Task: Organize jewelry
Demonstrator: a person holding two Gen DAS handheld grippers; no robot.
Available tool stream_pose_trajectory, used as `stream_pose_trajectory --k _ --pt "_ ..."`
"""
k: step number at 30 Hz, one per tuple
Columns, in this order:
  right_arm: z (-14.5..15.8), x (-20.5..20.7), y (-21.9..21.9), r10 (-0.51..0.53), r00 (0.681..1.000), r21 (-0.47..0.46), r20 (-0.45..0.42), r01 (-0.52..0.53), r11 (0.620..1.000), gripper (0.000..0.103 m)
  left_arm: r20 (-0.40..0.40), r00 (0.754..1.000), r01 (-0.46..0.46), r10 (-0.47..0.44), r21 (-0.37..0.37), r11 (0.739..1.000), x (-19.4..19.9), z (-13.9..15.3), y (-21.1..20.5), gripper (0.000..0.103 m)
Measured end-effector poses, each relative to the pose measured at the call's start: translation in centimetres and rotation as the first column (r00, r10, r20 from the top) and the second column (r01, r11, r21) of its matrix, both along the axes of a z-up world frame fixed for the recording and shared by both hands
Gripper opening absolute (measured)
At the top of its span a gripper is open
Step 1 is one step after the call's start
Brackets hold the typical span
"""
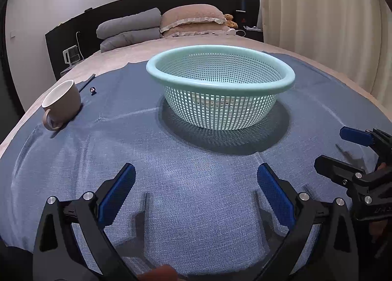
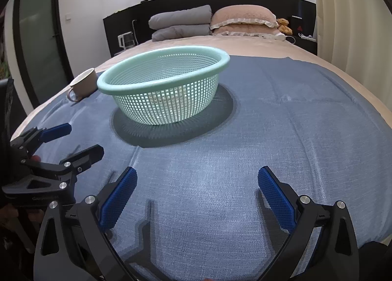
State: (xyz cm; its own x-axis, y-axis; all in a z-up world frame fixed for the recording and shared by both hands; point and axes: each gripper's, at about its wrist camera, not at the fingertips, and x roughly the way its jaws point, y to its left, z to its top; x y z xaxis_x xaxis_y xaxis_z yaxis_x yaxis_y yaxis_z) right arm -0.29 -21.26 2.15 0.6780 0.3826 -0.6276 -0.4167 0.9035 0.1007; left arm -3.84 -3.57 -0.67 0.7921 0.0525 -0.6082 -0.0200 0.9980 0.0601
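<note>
Both grippers, left and right, hover low, jaws spread.

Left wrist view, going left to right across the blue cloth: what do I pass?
Beige ceramic mug lying on its side → small dark ring-like piece just right of the mug → mint-green perforated plastic basket → right tool, open, at the right edge.

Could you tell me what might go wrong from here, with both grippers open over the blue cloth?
1. The small ring-like piece beside the tilted mug is tiny; the left gripper may pinch the blue cloth or flick the piece away.
2. The mesh basket has open holes, so small jewelry might slip through.
3. The right gripper sits close, so they could collide.
</note>
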Motion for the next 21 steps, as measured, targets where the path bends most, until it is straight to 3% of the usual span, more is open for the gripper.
stream_pose_trajectory --k 21 --pt "-0.18 0.08 0.10 0.003 1.000 -0.006 -0.004 -0.003 1.000 0.095 0.018 0.999 0.032 -0.032 0.006 0.999 -0.46 0.40 -0.81 0.097"
